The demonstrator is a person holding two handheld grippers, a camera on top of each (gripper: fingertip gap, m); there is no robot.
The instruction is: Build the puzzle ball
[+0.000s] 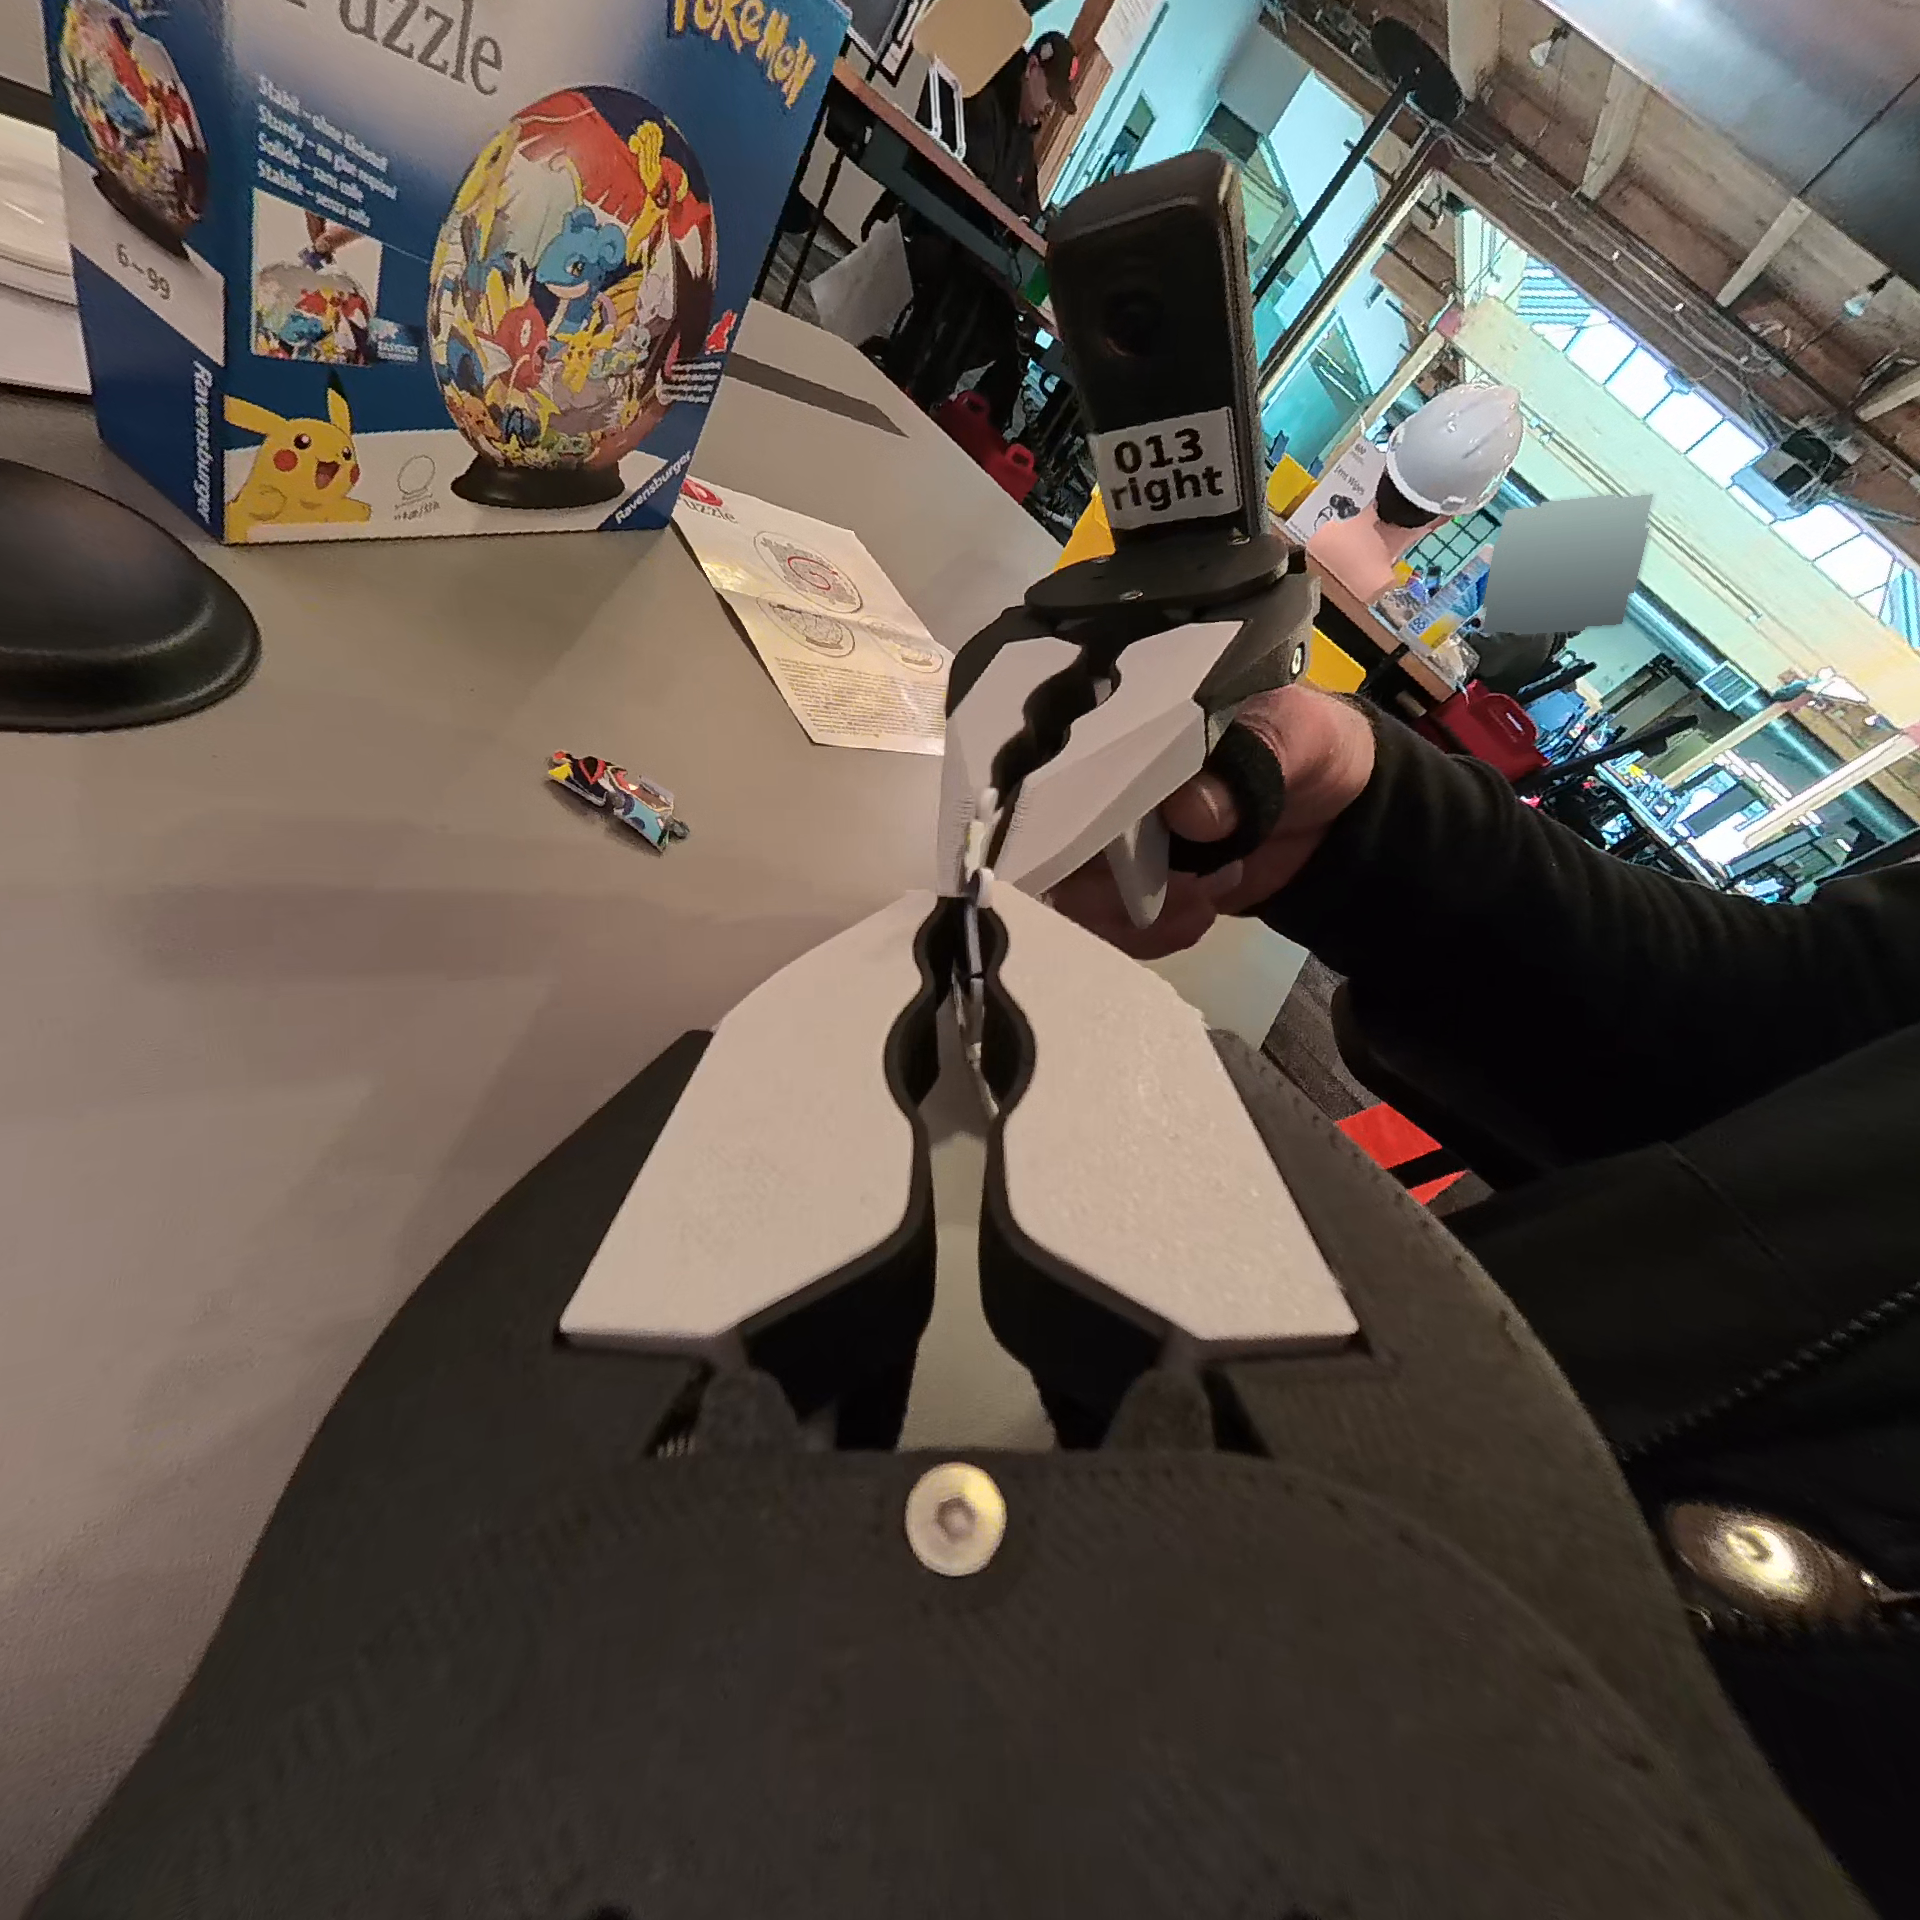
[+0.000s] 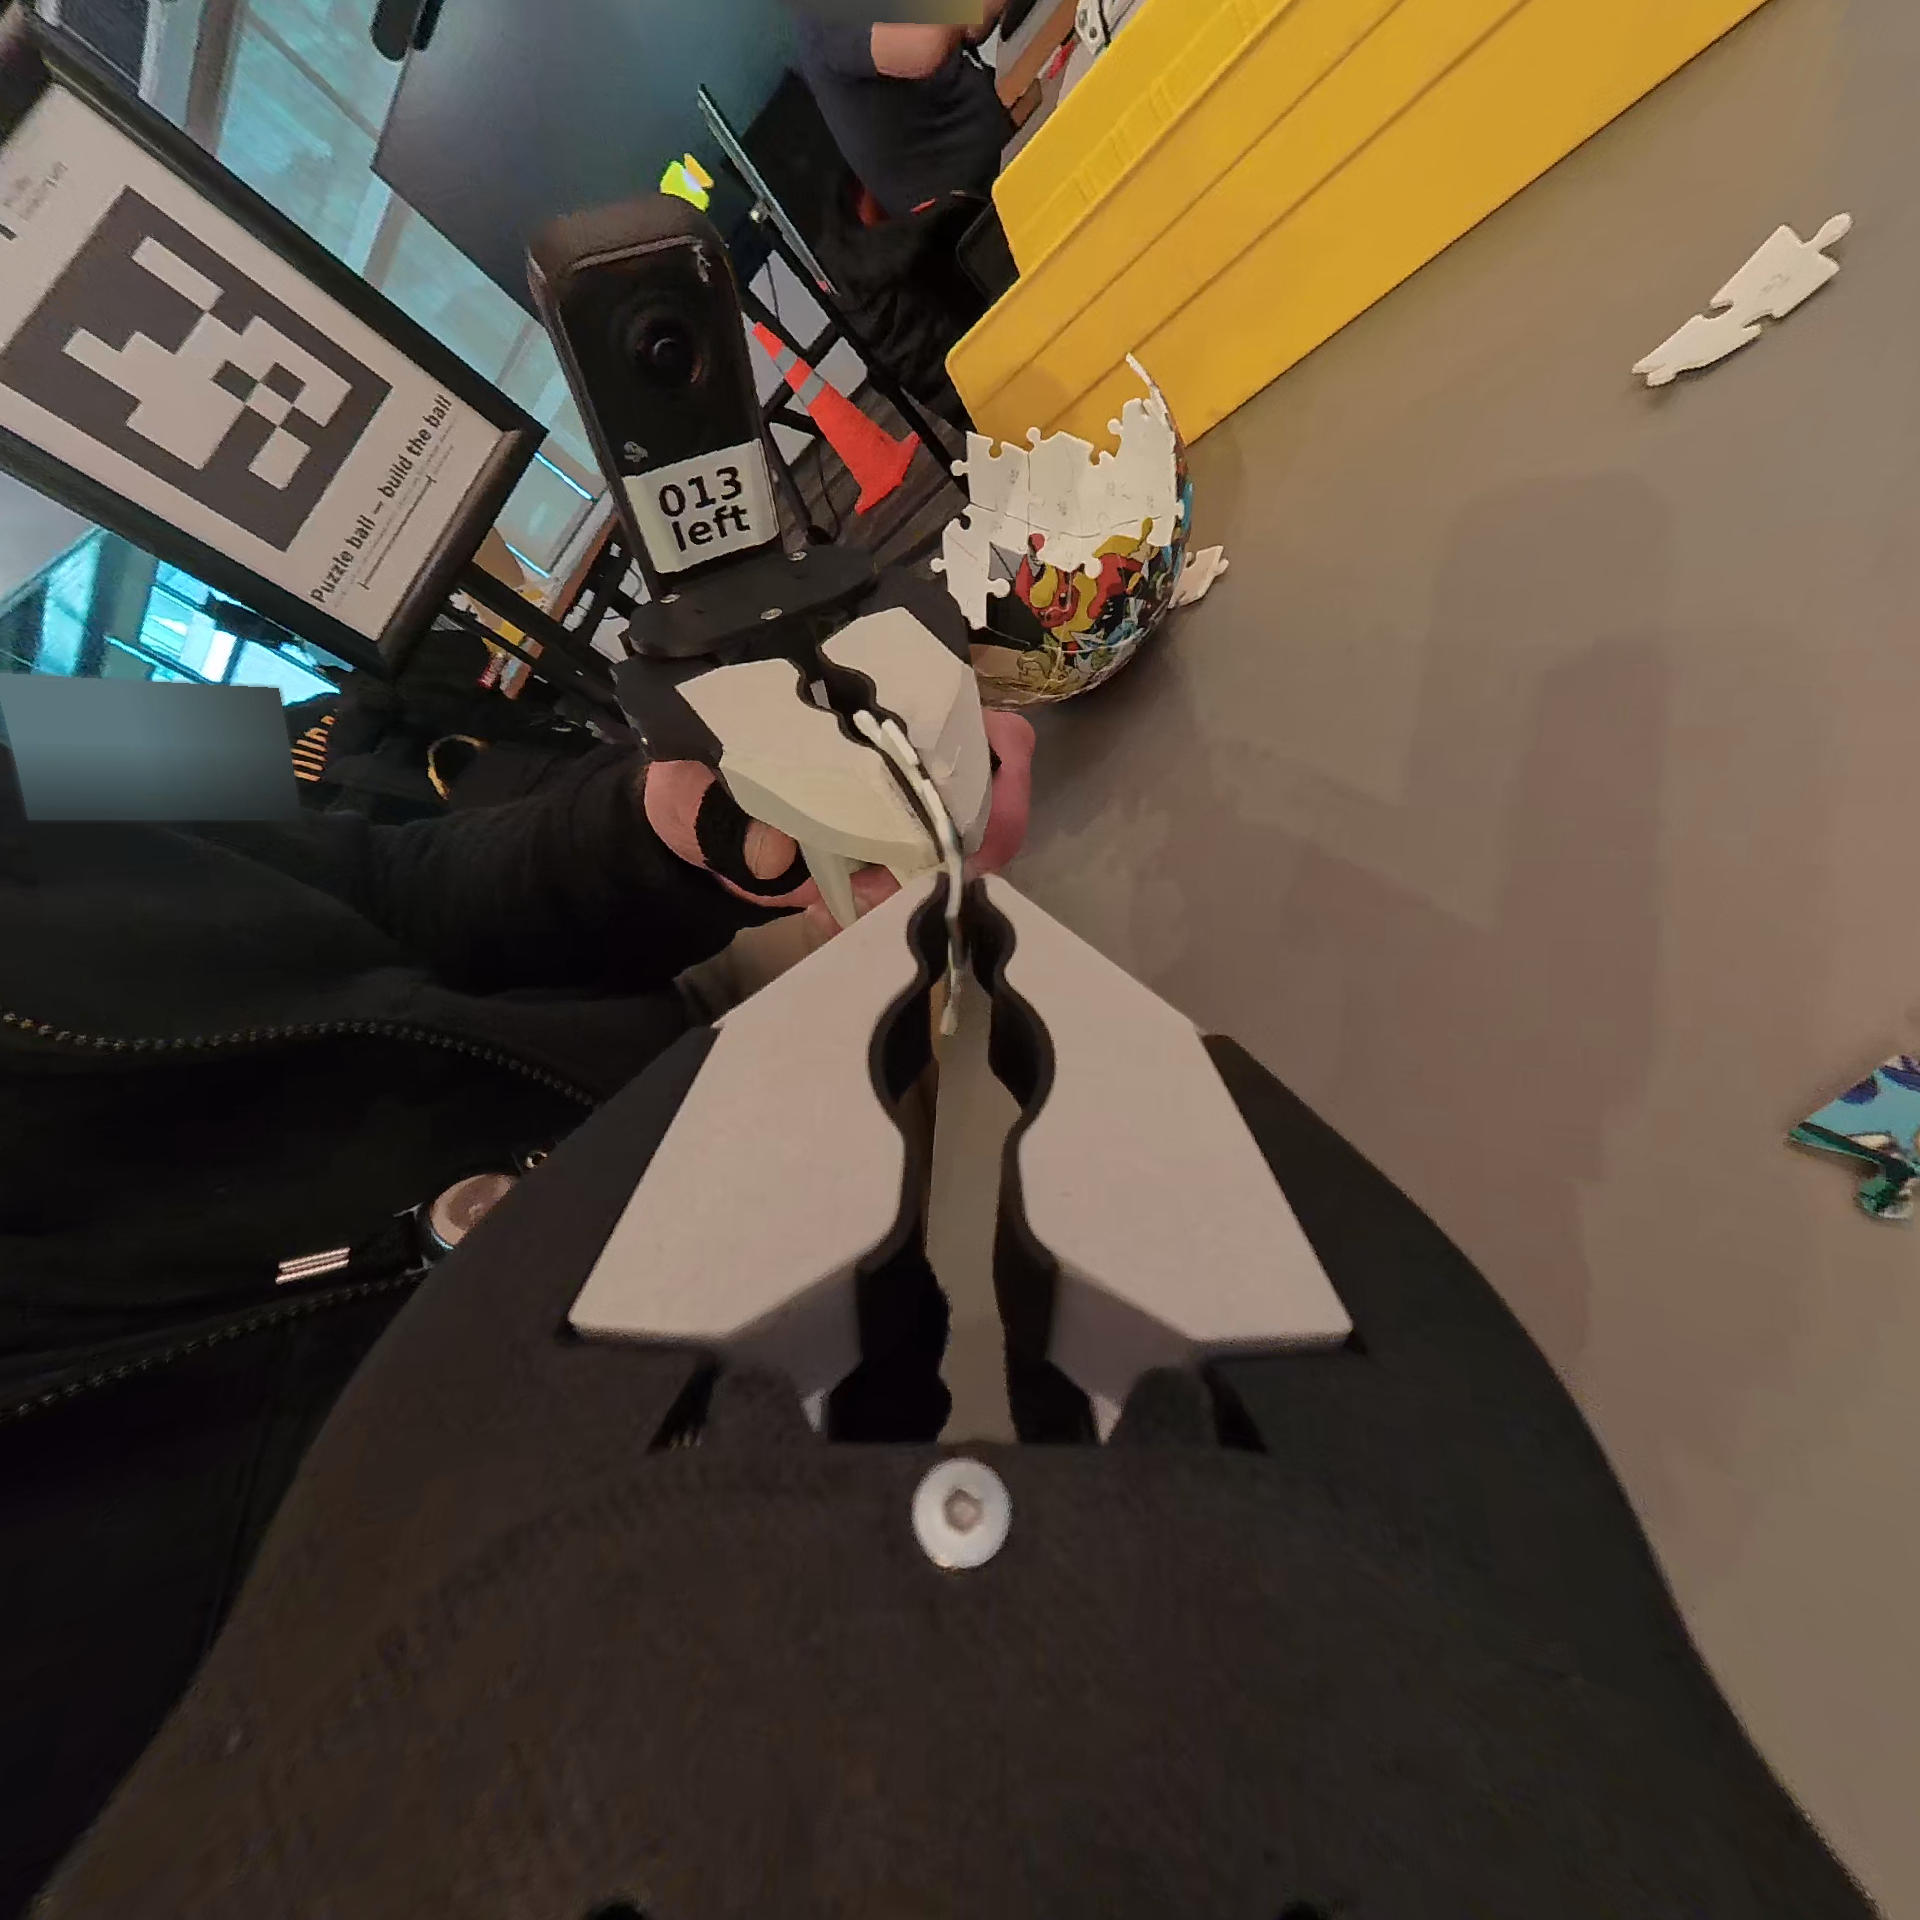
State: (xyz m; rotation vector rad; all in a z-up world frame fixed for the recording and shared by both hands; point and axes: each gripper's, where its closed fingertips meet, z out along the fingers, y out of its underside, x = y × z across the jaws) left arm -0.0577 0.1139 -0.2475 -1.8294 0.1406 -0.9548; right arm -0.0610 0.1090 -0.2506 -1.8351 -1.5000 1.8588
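Two grippers meet tip to tip above the grey table [image 1: 312, 987]. The left gripper [image 1: 961, 925] is clenched on a thin puzzle piece [image 1: 968, 987], and the right gripper [image 2: 961, 894] is clenched on another piece [image 2: 953, 966]. The half-built puzzle ball [image 2: 1081, 561] stands apart, beside a yellow bin [image 2: 1247, 208]. Around lie loose pieces [image 1: 615, 798], a white piece [image 2: 1745, 301], a colourful piece [image 2: 1870, 1132], the puzzle box [image 1: 436, 260] and a leaflet [image 1: 831, 623].
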